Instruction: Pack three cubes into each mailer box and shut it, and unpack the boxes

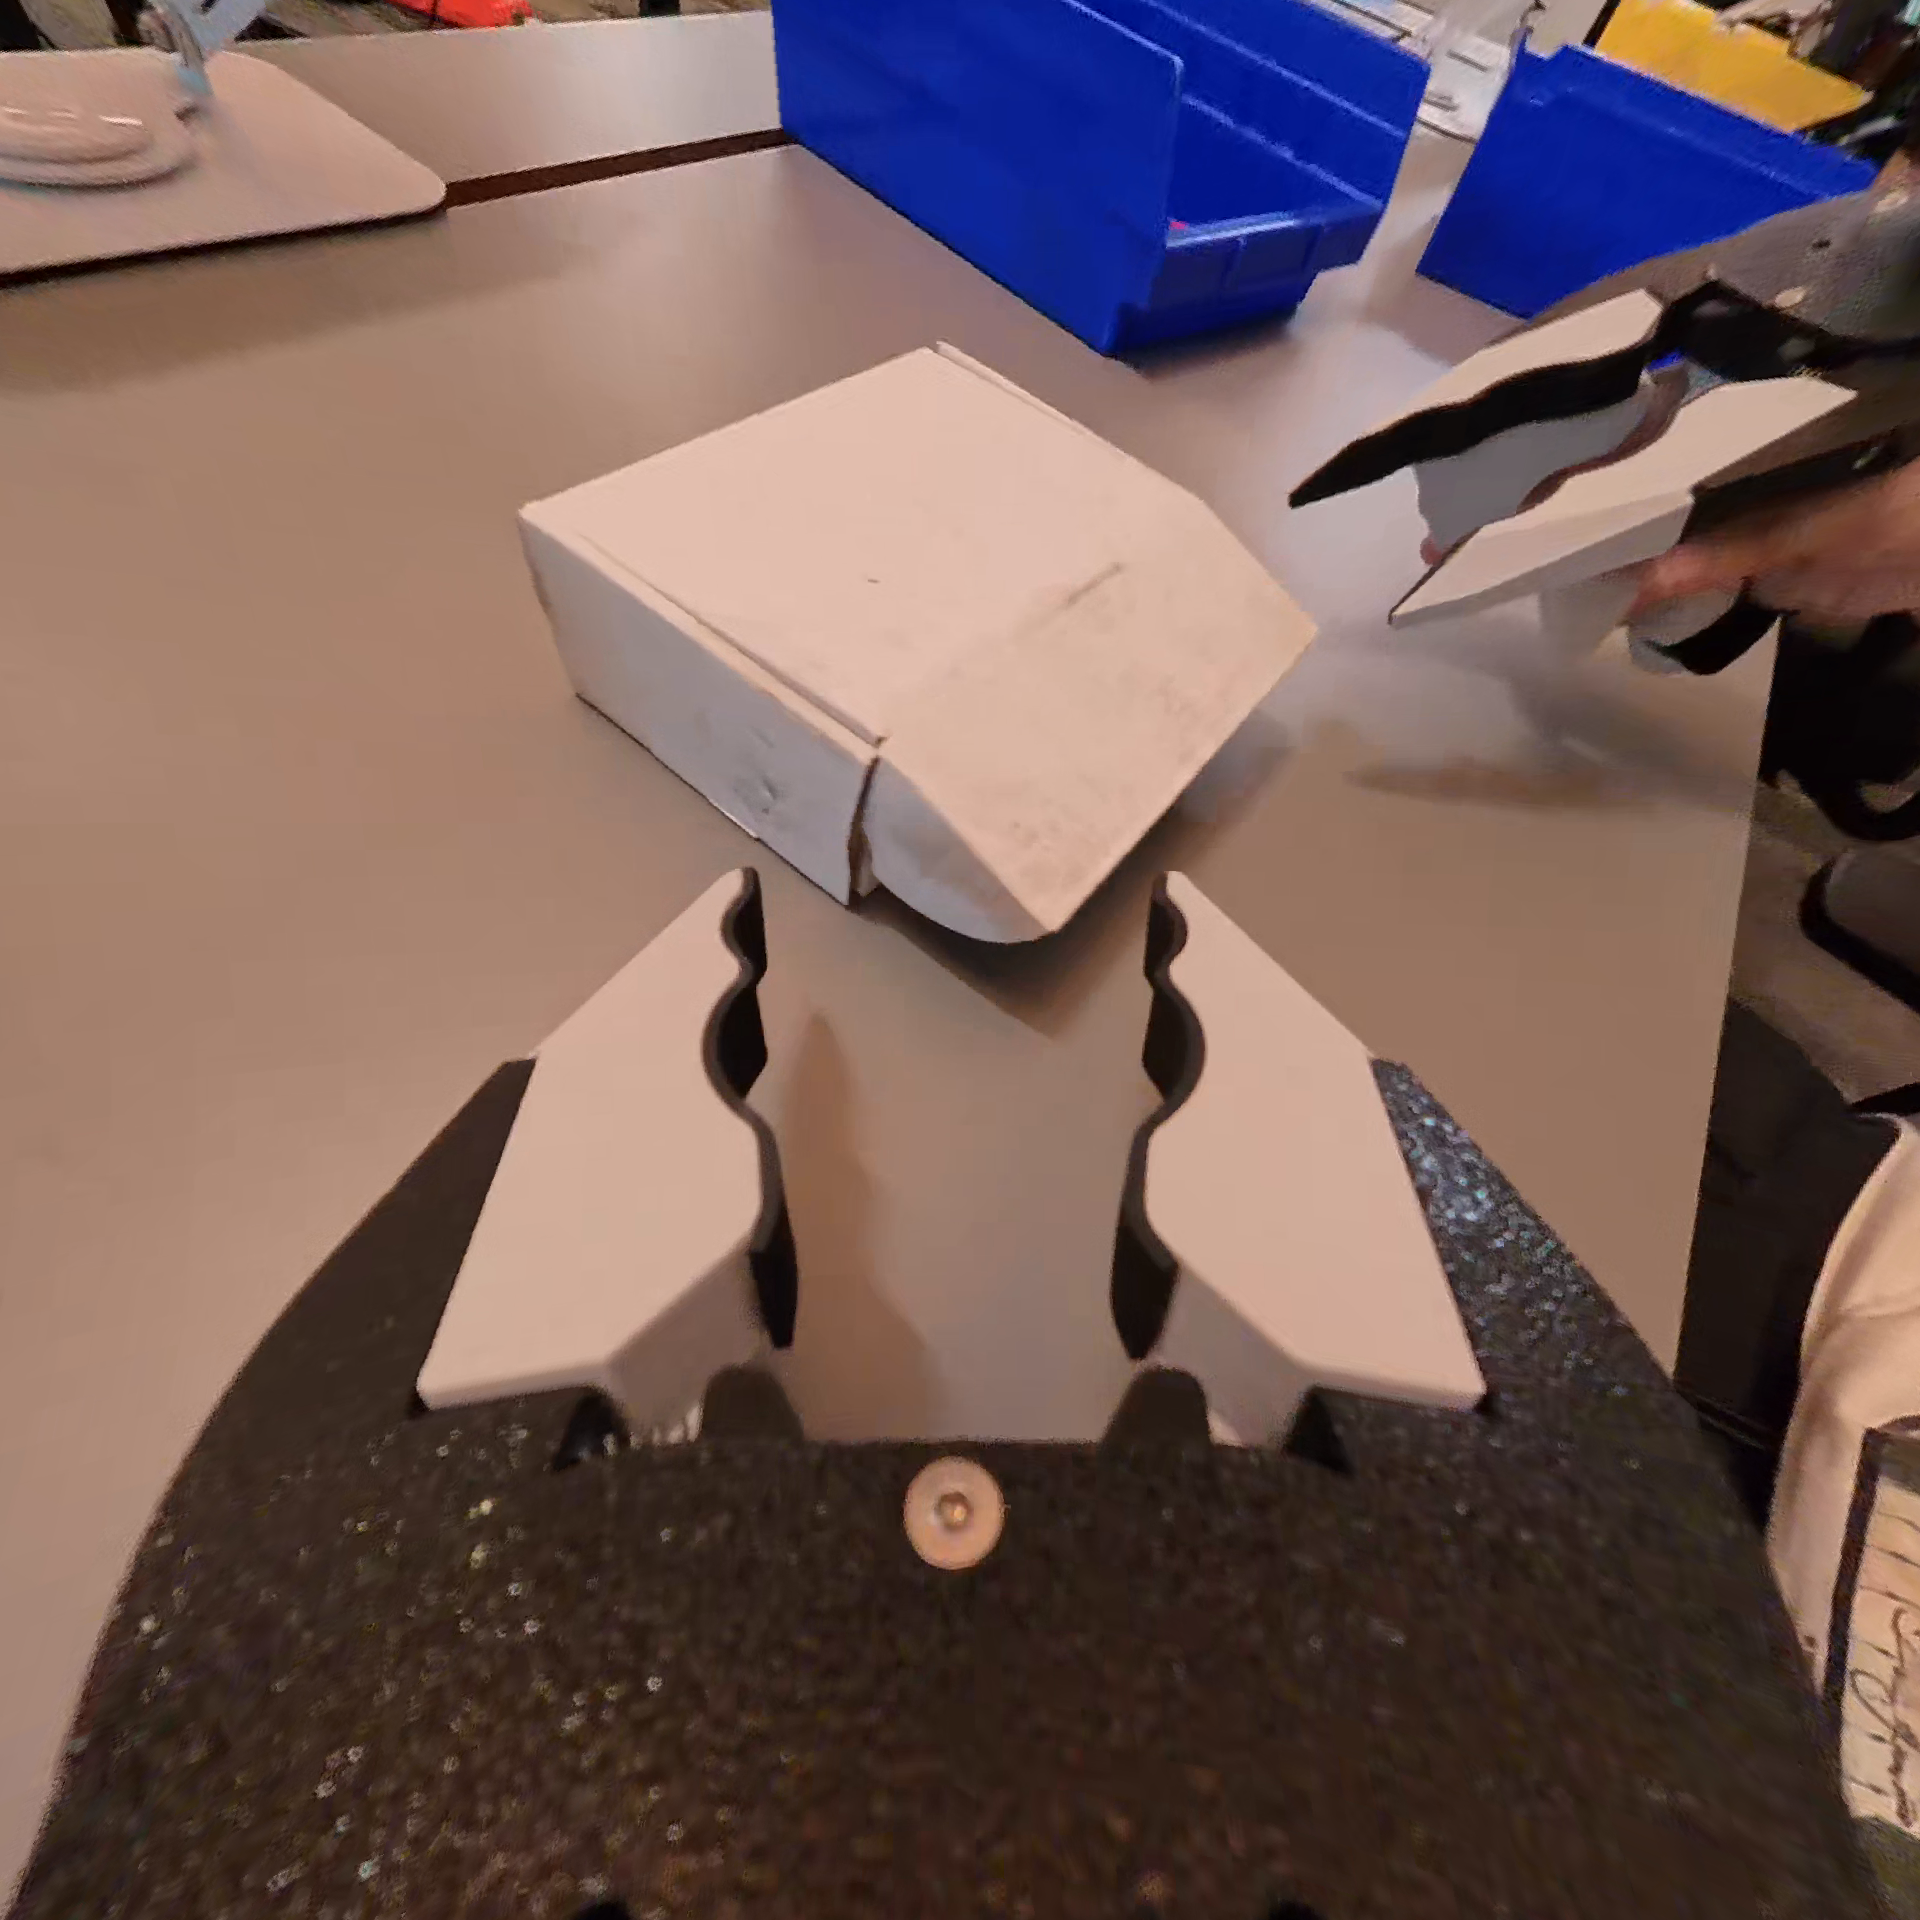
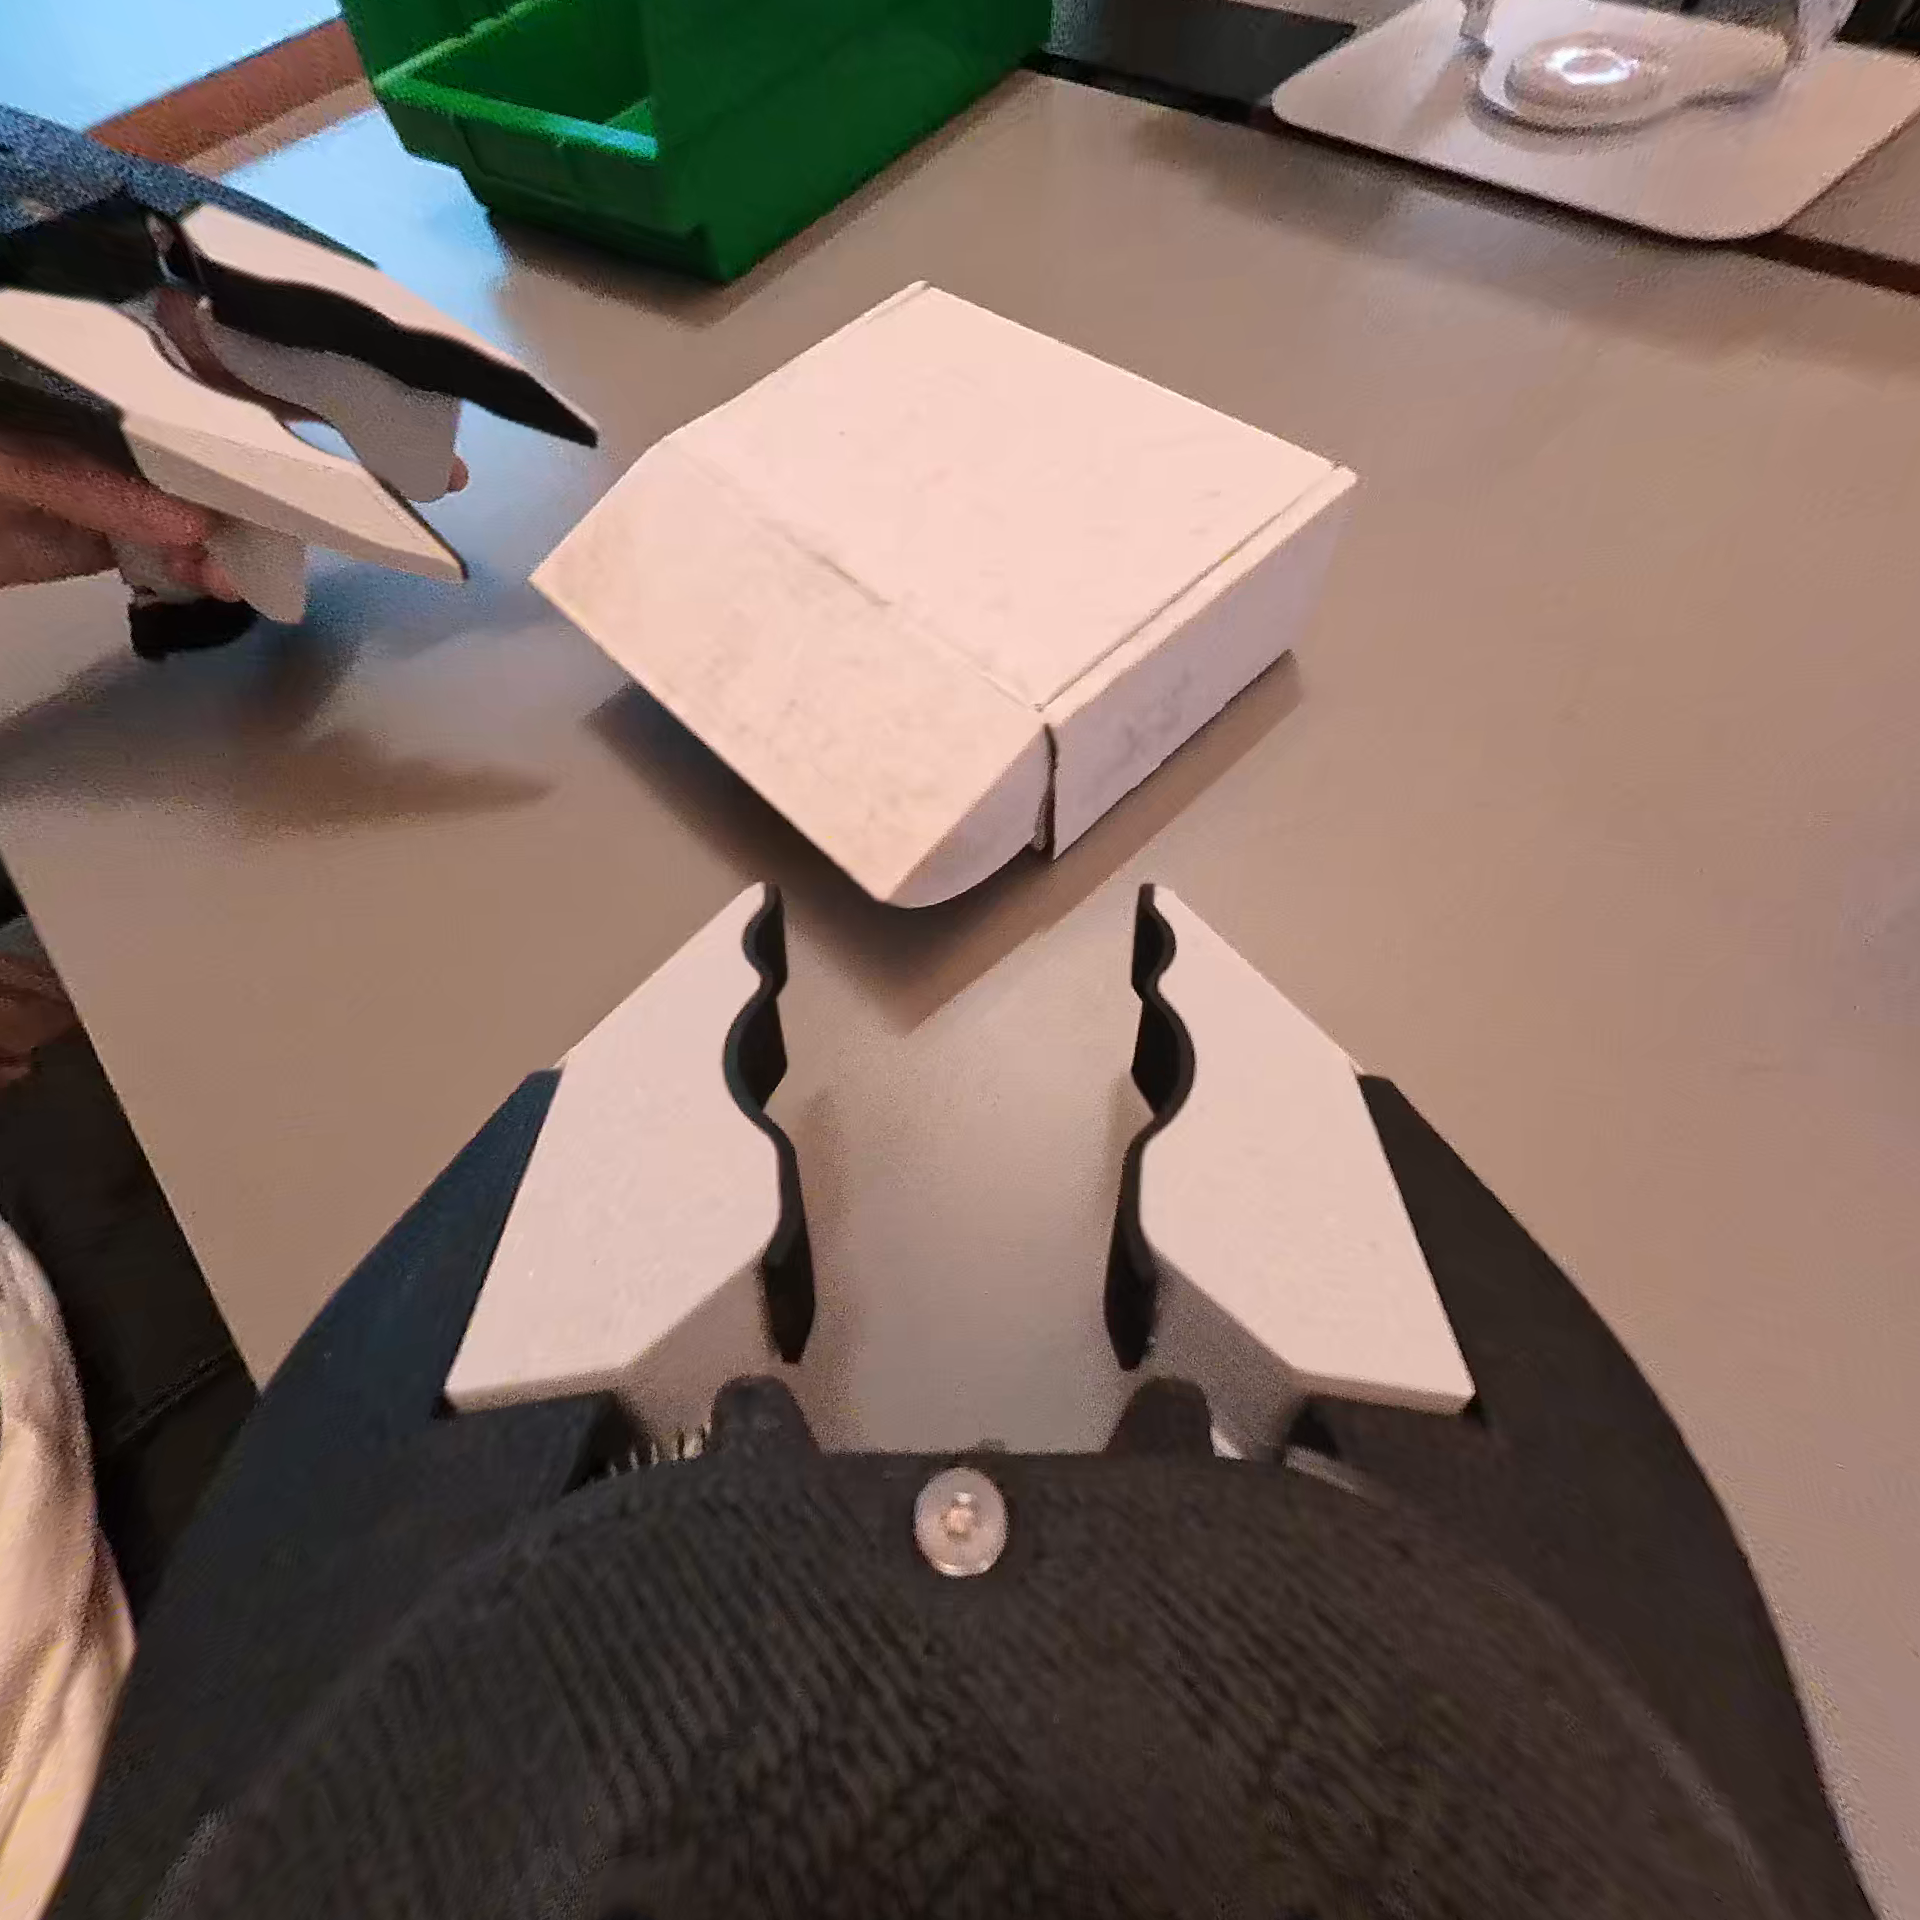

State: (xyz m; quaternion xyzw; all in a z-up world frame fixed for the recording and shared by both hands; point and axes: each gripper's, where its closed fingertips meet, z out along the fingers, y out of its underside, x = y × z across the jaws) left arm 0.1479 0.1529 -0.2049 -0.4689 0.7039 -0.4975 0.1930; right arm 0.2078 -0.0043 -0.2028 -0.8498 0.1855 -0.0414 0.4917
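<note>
One white mailer box (image 1: pixel 883 623) sits on the grey worktop (image 1: pixel 260 623), towards the near edge where the person stands. Lid down over the body; front flap untucked, sticking out and off the surface. Contents hidden.

Left gripper (image 1: pixel 956 894): jaws spread wide, nothing between them, tips just short of the box's flap corner. Right gripper (image 2: pixel 956 904): likewise gaping and empty, aimed at the same flap from the other side; not touching.

Further back on the worktop: two blue bins (image 1: pixel 1091 177) on one side, a green bin (image 2: pixel 707 114) on the other. A grey mat (image 2: pixel 1621 166) with a clear glass item lies near the far corner.
</note>
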